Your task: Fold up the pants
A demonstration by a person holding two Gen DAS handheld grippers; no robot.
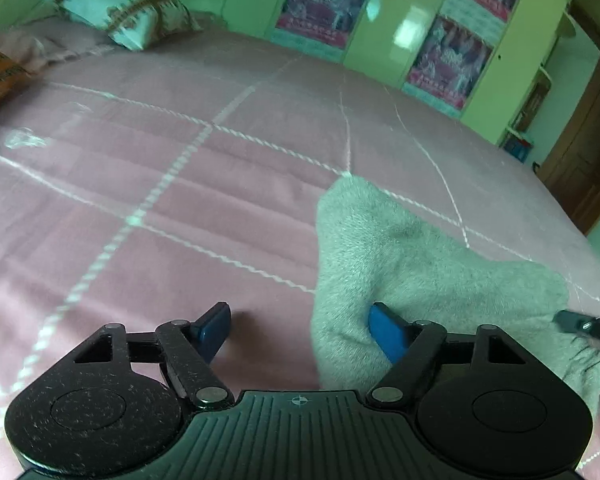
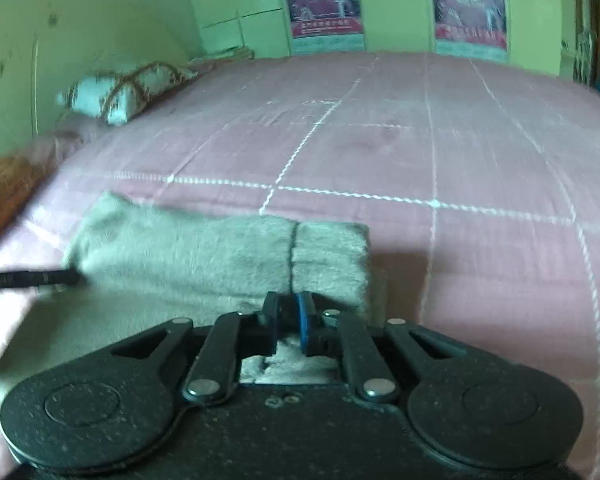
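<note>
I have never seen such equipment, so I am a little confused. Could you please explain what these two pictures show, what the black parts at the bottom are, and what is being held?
Nobody uses a robot here: a person carries hand-held tongs in each hand, with a camera looking along the fingers. One picture is from the left tongs, the other from the right tongs. Both look over a pink quilted bed cover on which lie soft grey fleece pants. A patterned white pillow sits far back. The left tongs are open, one blue finger against the cloth. The right tongs are shut on the pants' edge.
</note>
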